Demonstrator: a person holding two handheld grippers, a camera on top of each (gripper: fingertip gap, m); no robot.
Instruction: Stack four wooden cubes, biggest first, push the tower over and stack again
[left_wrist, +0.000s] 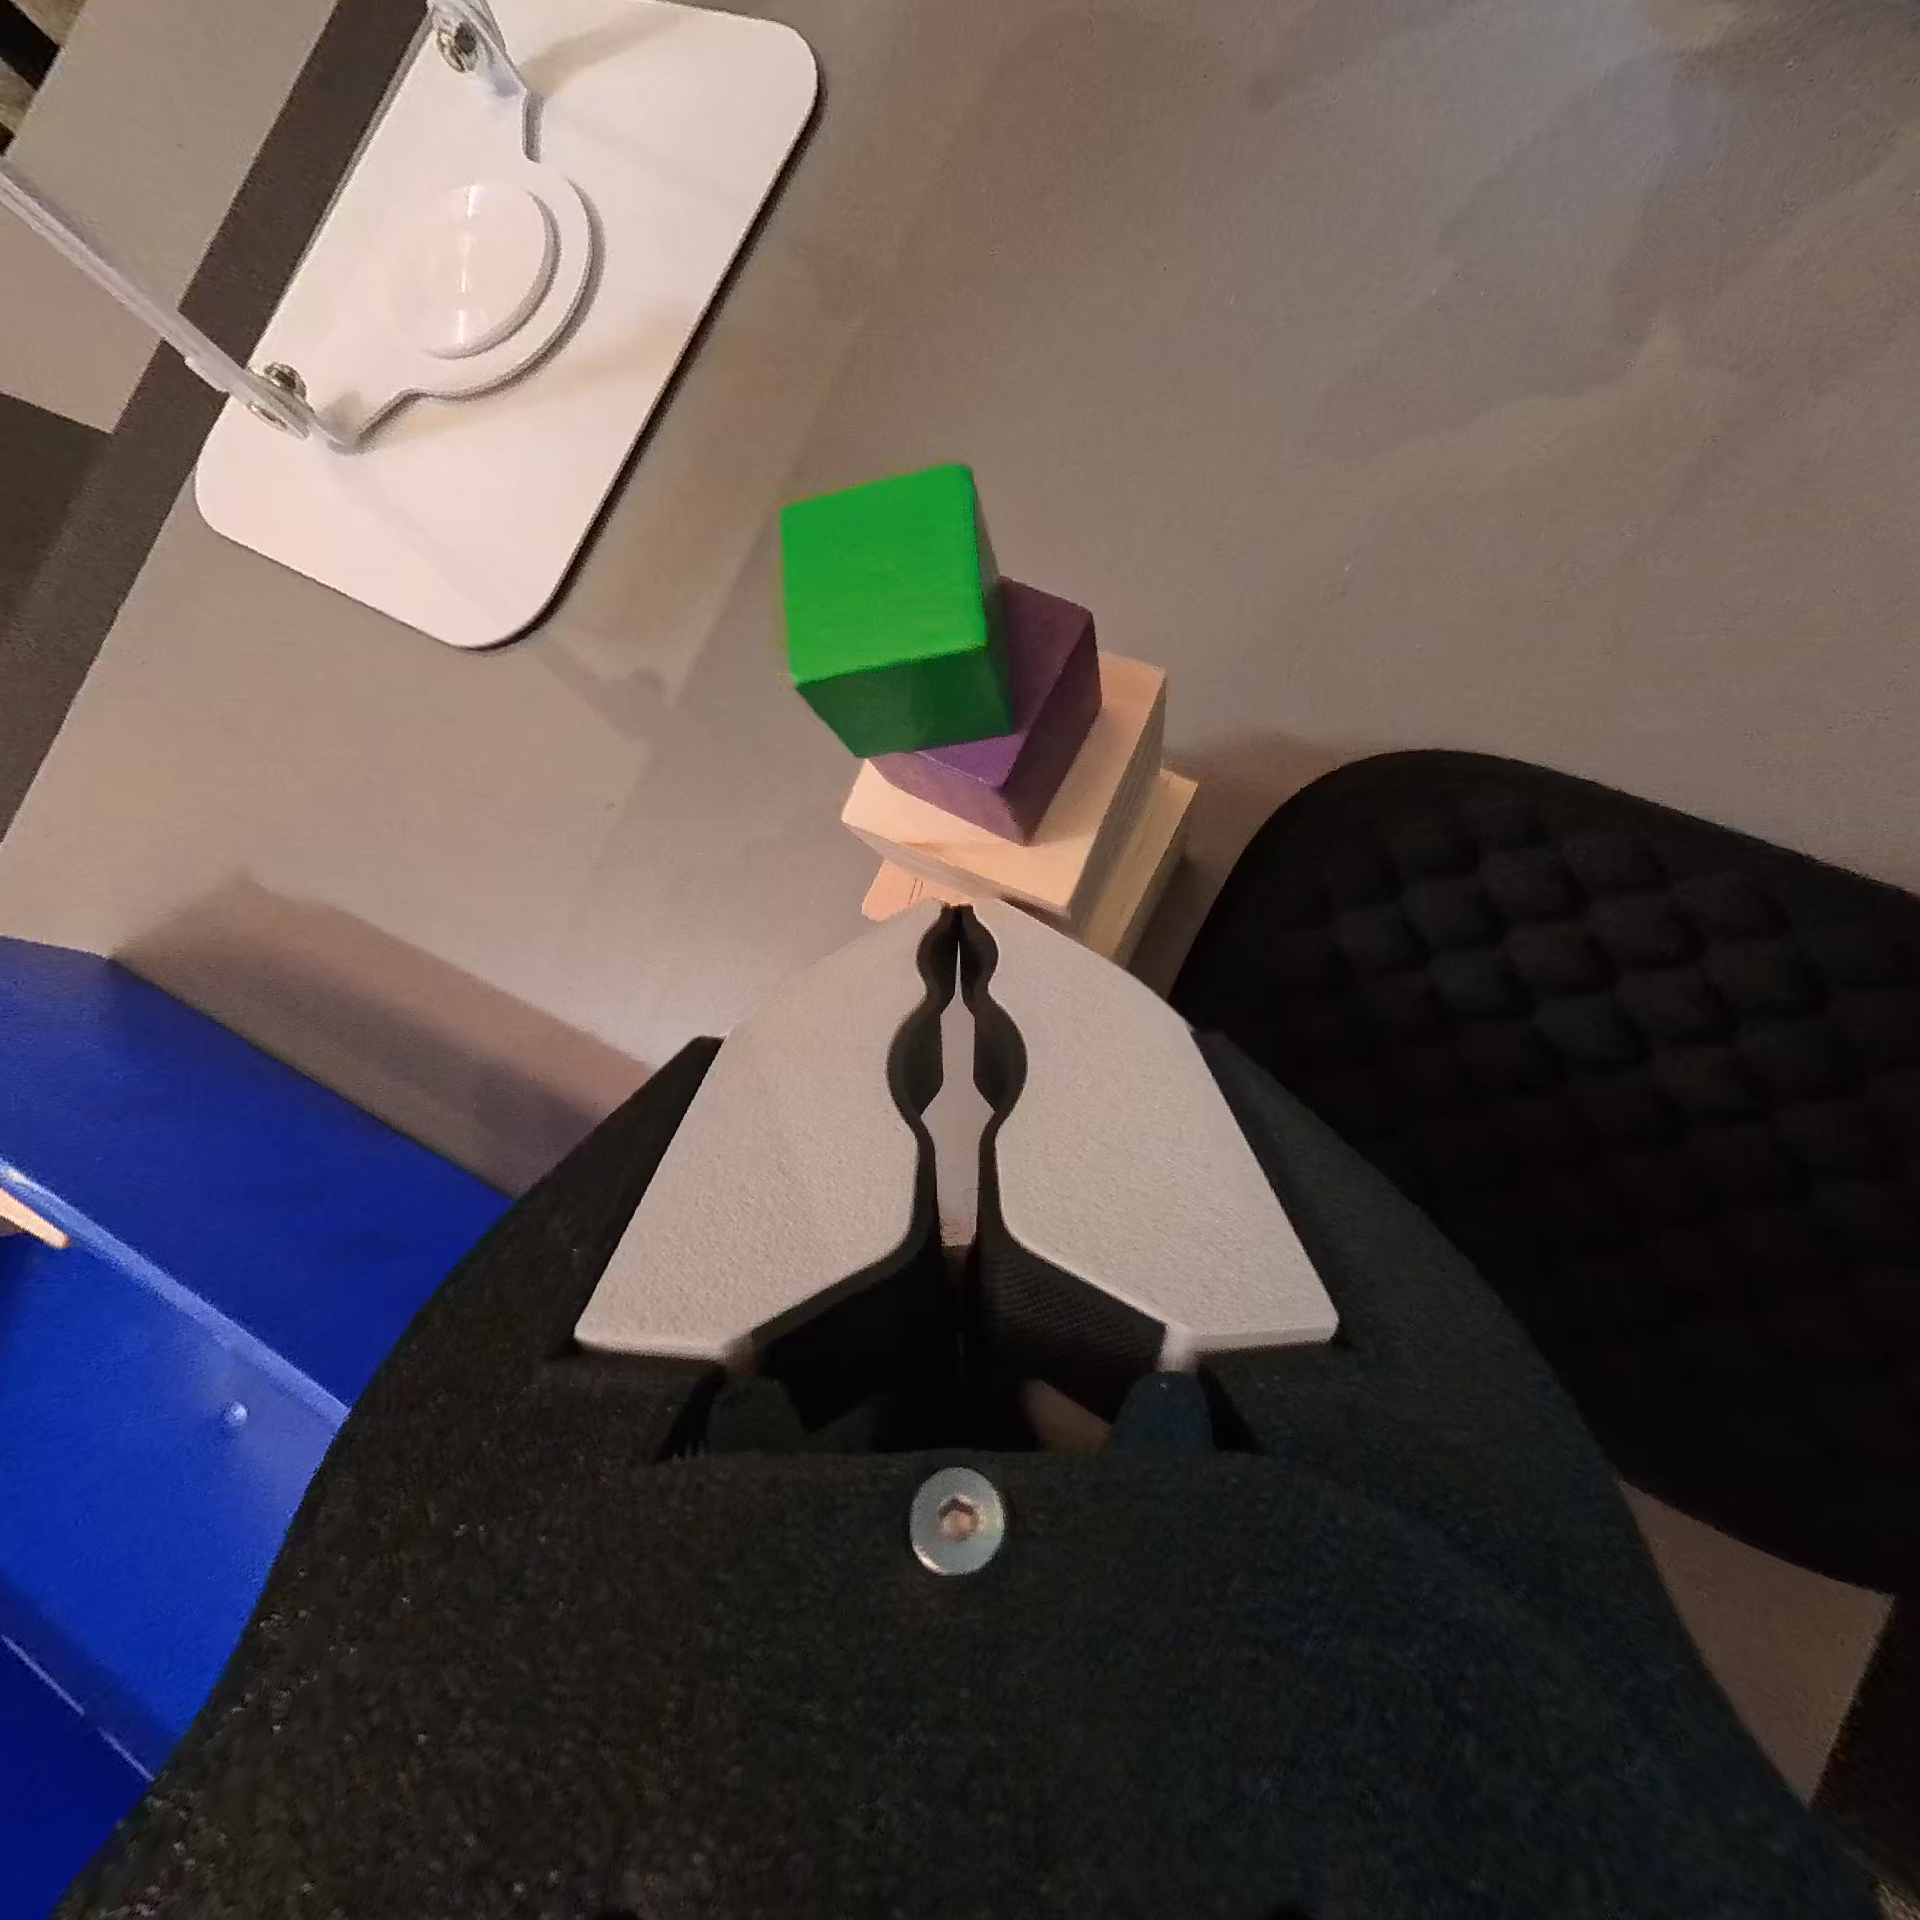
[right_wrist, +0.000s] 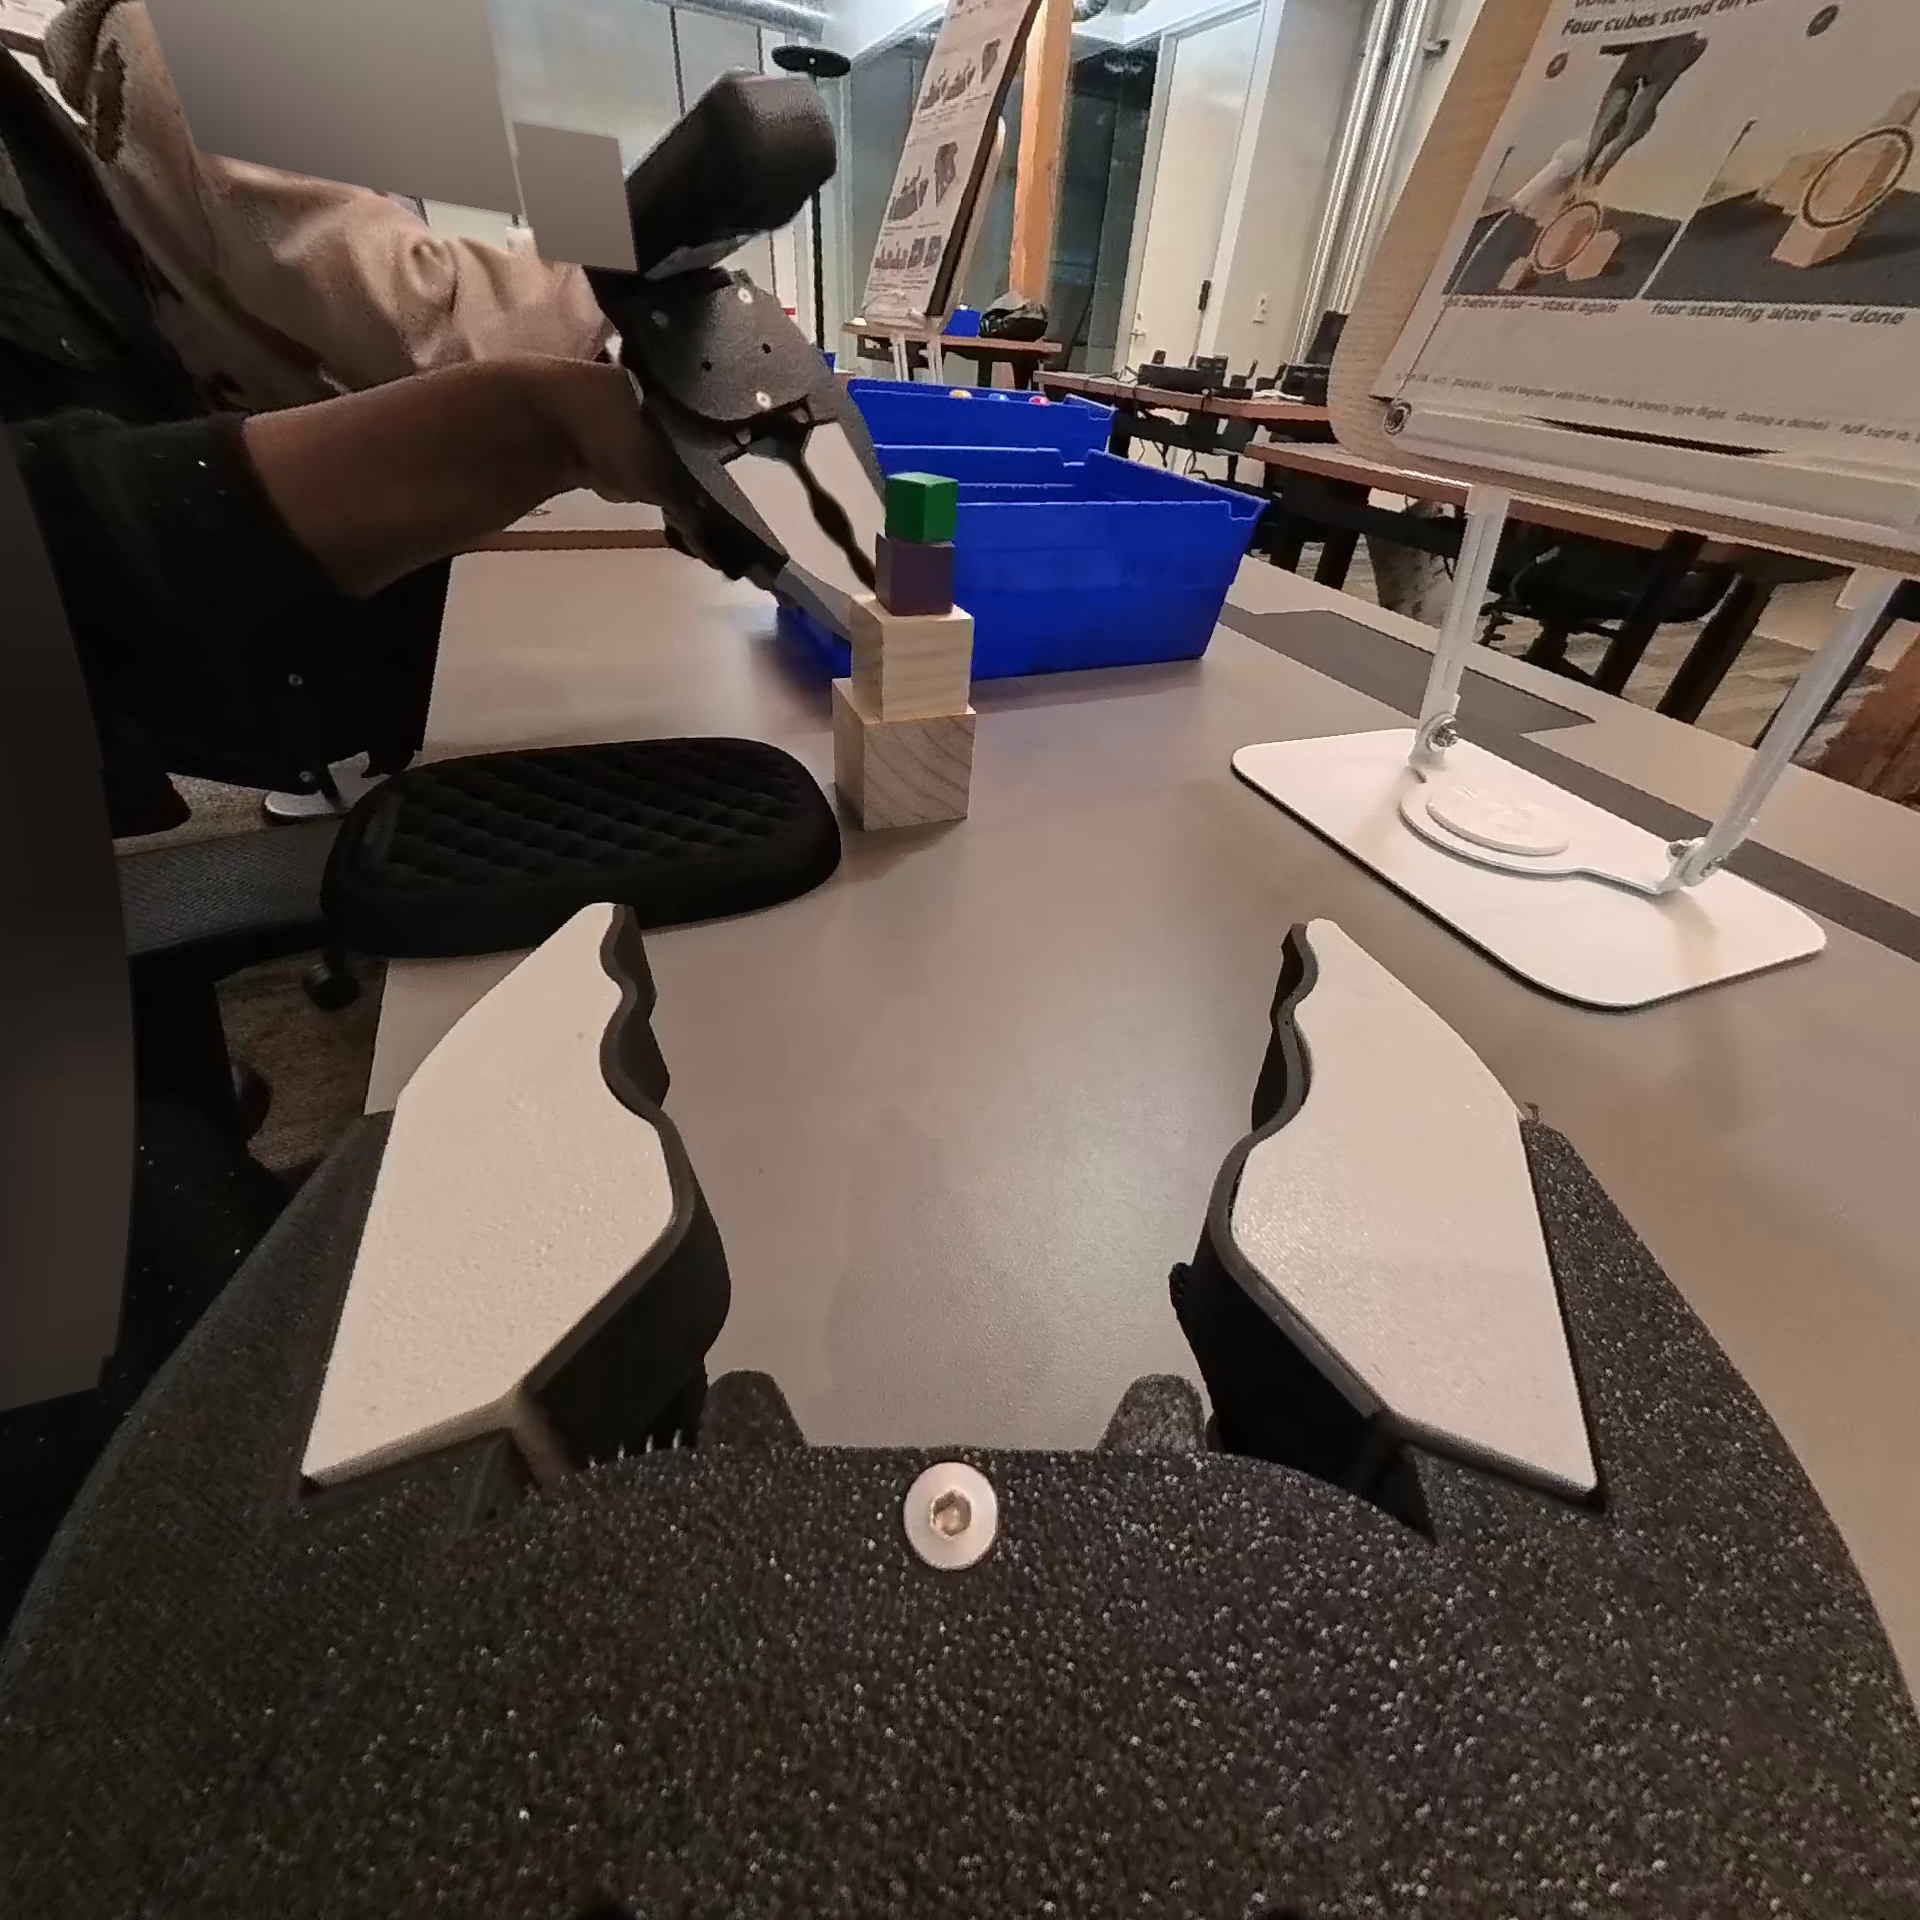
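A stack of four cubes stands on the grey table (right_wrist: 1039, 1039). From the top they are a green cube (left_wrist: 894, 613), a purple cube (left_wrist: 1039, 717), and two plain wooden cubes (left_wrist: 1127, 748) (left_wrist: 1148, 883). My left gripper (left_wrist: 958, 916) is shut, its pads pressed together, with the tips at the near edge of the upper wooden cube. In the right wrist view the left gripper (right_wrist: 857, 587) points down at the top corner of the upper wooden cube (right_wrist: 920, 665), beside the purple cube (right_wrist: 914, 575) and below the green cube (right_wrist: 921, 507). My right gripper (right_wrist: 961, 925) is open over bare table, well short of the stack.
A black padded cushion (right_wrist: 582, 842) lies just left of the stack. A blue bin (right_wrist: 1091, 582) stands behind it. A white stand base (right_wrist: 1558, 883) with a sign board sits to the right. A person's arm (right_wrist: 416, 457) reaches in from the left. Left tips to right tips: about 25 cm.
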